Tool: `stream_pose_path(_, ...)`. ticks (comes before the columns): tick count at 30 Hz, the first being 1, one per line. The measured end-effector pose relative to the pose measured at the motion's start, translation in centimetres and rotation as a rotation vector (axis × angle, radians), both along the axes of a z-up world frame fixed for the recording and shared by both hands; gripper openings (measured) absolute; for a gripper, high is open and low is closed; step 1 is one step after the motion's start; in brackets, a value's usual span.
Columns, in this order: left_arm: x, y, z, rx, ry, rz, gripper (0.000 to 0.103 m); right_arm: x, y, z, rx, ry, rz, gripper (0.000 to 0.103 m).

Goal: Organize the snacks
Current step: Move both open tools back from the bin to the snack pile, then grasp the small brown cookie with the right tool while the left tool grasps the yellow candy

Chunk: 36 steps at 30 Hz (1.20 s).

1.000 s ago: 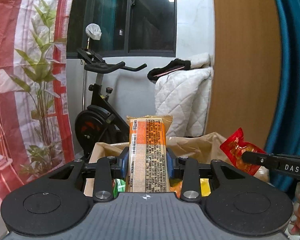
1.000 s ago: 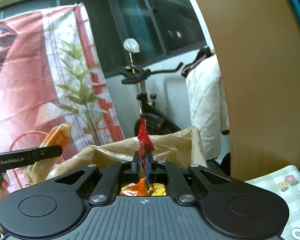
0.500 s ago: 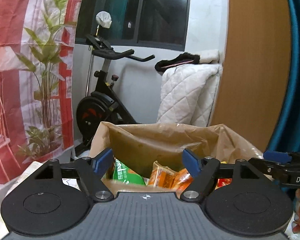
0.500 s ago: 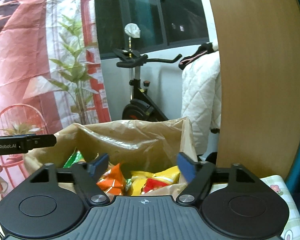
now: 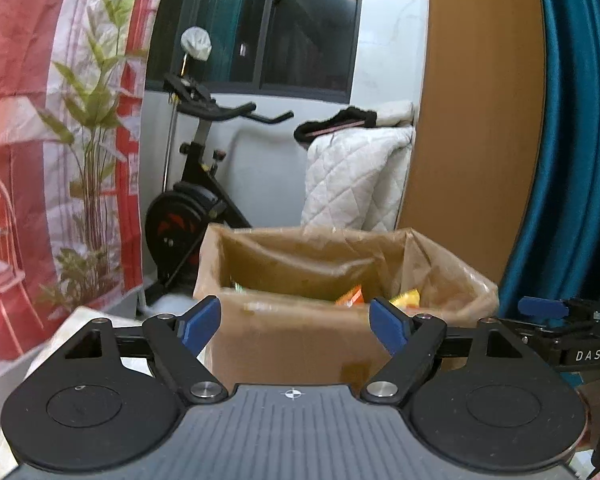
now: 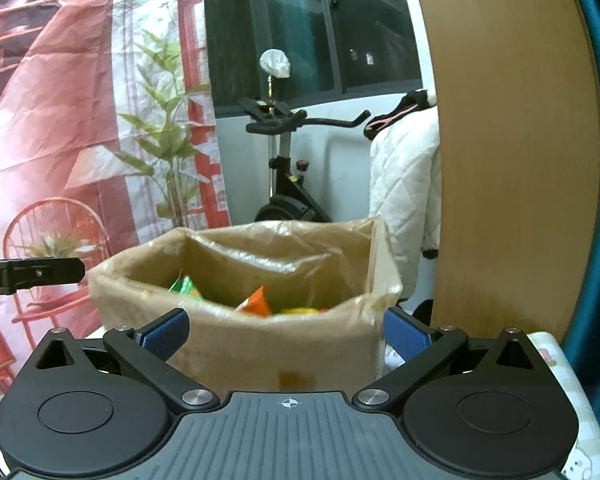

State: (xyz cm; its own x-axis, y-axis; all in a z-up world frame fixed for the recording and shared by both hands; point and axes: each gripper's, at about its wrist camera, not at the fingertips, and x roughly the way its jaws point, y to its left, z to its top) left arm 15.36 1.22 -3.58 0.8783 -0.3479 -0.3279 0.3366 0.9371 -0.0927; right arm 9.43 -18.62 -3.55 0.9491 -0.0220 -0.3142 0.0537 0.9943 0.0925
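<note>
The left gripper (image 5: 296, 324) is seen with its jaws spread wide and nothing between them; its jaws have just been opening. The right gripper (image 6: 286, 332) is also released, its blue pads (image 6: 166, 334) set far apart with no packet between them, and its jaws have just been opening too.

Directly ahead of both grippers, beyond the fingertips, a brown cardboard box (image 5: 292, 340) lined with a brown plastic bag (image 6: 260, 256) is placed. The snacks (image 6: 256, 302) are lying inside this box: an orange packet, a green packet (image 6: 184, 286) and yellow ones are visible above the near wall. From the left gripper only small parts of them (image 5: 350, 295) are seen over the rim.

To the right of the left gripper, the other tool's finger is seen beside the box. Far behind the box an exercise bike (image 5: 196, 200) and a white quilted blanket (image 5: 352, 176) are seen. A printed red curtain (image 6: 60, 140) hangs to the left.
</note>
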Motion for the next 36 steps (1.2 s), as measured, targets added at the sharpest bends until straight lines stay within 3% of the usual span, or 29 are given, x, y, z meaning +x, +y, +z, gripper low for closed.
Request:
stream_pose_path(6, -1.5, 0.6, -1.8, 0.010, 0.065, 0.007, 0.083, -2.6, 0.2, -1.6, 0.028, 0.002, 0.005, 0.102)
stream_pose_path(14, -1.8, 0.2, -5.0, 0.057, 0.138, 0.003, 0.082, -4.1, -1.6, -5.0, 0.064, 0.087, -0.022, 0.102)
stream_pose_path(24, -0.1, -0.6, -9.1, 0.089, 0.230, 0.005, 0.075, -3.4, -5.5, -11.6, 0.013, 0.241, -0.053, 0.072)
stream_pose_path(29, 0.7, -0.3, -10.3, 0.103, 0.249, 0.012, 0.072, -2.3, -7.1, -13.9, 0.019, 0.299, -0.045, 0.070)
stream_pose_path(36, 1.2, -0.1, -11.1, 0.098, 0.270, 0.025, 0.070, -1.3, -8.7, -16.7, 0.031, 0.380, -0.082, 0.059)
